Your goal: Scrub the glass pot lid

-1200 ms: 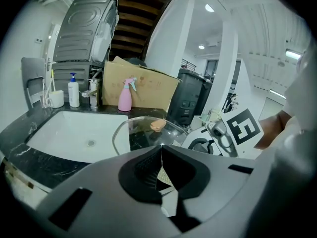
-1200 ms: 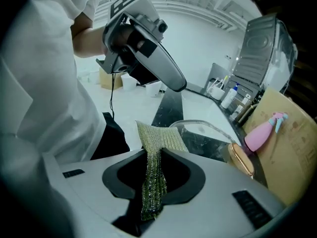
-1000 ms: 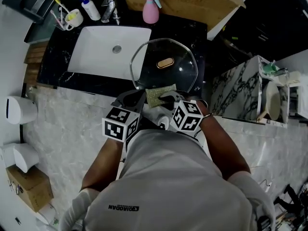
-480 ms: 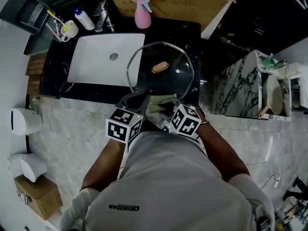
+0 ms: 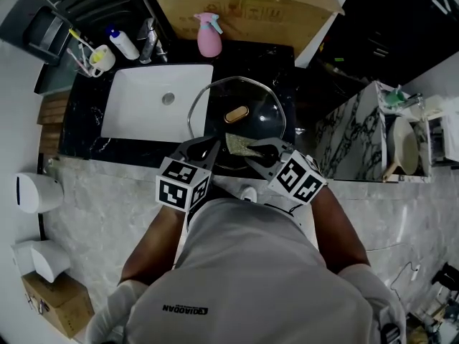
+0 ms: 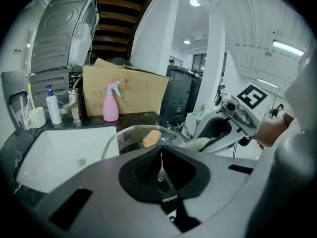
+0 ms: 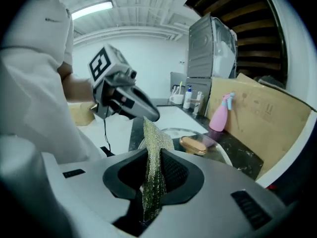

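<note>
Glass pot lid (image 5: 267,120) first: lies dome-up on the black stone counter (image 5: 86,124), just right of the white sink (image 5: 143,99), left rim reaching over the basin's corner. Clear and smooth, ringed by a thin metal band, topped by 1 oval tan knob (image 5: 236,113) that looks like wood.

Compared with 1 second ago, scouring pad (image 5: 239,145) no longer lies along the near rim; now reaches up onto the glass, its tip close to the knob. Right gripper (image 5: 262,149) swung out to the right and angled inward. Left gripper (image 5: 206,149) unmoved at the near-left rim. Reads as a scrubbing stroke under way, with most of the dome probably yet to be covered.

Pad: thin, floppy, green-gold woven mesh, coarse and glittery, pinched upright between the right gripper's ribbed black pads and flopping forward past them. Left gripper's jaws closed tight on the lid's thin edge, steadying it.

Further out: pink plastic spray bottle (image 5: 209,34) at the back of the counter, brown cardboard box (image 5: 237,13) behind it. Slick glass on polished stone likely to slide if that clamp loosens.
</note>
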A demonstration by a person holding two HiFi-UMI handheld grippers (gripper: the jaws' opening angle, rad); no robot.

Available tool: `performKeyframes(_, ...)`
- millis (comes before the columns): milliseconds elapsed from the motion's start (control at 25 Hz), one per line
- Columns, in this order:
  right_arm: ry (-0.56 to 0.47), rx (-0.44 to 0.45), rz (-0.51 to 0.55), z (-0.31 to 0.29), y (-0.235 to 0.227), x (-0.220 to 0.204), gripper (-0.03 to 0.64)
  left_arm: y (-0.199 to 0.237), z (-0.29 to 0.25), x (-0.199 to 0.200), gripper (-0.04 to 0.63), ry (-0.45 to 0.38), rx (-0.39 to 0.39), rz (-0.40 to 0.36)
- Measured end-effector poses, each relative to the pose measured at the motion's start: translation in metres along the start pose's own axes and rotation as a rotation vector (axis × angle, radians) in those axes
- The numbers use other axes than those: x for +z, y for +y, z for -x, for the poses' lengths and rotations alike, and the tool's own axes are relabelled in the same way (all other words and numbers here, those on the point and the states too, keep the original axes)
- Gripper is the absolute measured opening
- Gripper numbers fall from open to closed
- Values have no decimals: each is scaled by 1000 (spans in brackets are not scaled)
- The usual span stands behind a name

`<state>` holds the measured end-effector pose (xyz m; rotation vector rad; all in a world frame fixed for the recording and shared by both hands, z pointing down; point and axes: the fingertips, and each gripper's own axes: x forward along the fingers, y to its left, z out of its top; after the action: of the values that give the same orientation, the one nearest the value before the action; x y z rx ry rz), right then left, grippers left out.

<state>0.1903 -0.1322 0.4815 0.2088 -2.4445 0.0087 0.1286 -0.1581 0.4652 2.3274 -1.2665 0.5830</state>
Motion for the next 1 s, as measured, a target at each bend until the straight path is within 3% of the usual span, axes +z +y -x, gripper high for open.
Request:
performKeyframes(200, -91, -174, -78, 26, -80, 19, 92, 14, -1, 0, 15, 5, -3, 10)
performKeyframes(360, 9, -282, -148, 9, -150, 0, 92, 27, 2, 2, 15, 5, 5, 20)
performKeyframes(560, 77, -269, -259, -29, -202, -20, 92, 46, 3, 3, 15, -1, 21, 32)
performKeyframes(800, 216, -257, -159, -65, -223, -30, 92, 63, 8, 0, 15, -19, 46, 68)
performKeyframes(1000, 243, -224, -126, -86, -224, -31, 92, 77, 11, -5, 15, -35, 78, 101)
